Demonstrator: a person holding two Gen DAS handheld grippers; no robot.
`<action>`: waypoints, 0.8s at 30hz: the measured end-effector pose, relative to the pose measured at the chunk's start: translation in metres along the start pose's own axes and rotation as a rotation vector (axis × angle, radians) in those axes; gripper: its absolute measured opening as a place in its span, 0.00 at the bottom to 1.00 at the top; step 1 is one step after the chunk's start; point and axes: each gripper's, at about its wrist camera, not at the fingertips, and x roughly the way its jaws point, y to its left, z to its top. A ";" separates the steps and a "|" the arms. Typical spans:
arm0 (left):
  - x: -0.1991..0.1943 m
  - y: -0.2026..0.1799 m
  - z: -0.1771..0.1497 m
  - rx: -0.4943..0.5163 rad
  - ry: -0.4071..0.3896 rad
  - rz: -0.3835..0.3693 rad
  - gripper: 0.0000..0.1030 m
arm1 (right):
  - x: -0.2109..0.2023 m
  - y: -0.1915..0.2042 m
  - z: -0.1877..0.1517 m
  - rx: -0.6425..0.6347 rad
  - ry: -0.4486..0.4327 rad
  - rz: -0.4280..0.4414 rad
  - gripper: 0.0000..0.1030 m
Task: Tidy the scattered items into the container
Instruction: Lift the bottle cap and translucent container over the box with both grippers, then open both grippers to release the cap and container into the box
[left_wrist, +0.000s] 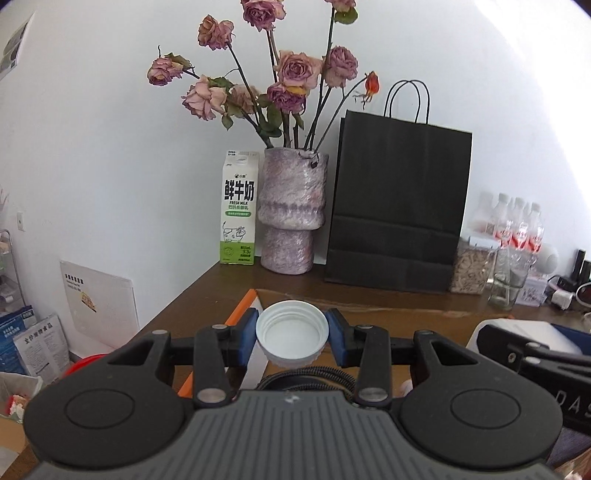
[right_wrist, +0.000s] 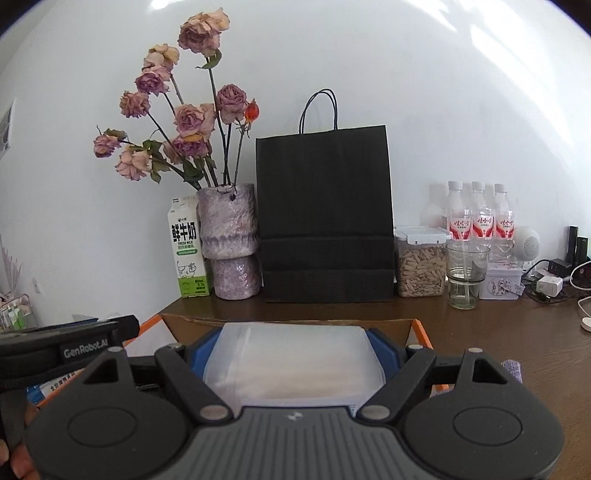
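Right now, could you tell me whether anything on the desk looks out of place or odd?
The milk carton by the wall has no cap on its spout, and the left gripper holds a loose white cap. The roses in the vase look wilted.

Open brown wooden tabletop ahead, bounded rearward by tall black paper bag, mottled purple vase and clear glass cup.

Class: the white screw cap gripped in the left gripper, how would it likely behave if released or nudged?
The white screw cap looks like thin hollow plastic, so probably light and fairly stiff. Its round ribbed rim suggests it could roll if dropped on edge. The left gripper pinches only its sides, so it might twist.
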 end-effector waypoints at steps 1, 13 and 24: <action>0.000 0.000 -0.002 0.001 0.001 -0.004 0.39 | 0.000 0.001 -0.002 -0.003 0.004 -0.004 0.79; -0.002 -0.011 -0.013 0.052 -0.011 -0.016 0.39 | -0.004 0.000 -0.012 -0.005 0.015 -0.028 0.79; -0.003 -0.008 -0.013 0.044 -0.009 -0.019 0.39 | -0.008 0.001 -0.013 -0.012 0.012 -0.027 0.79</action>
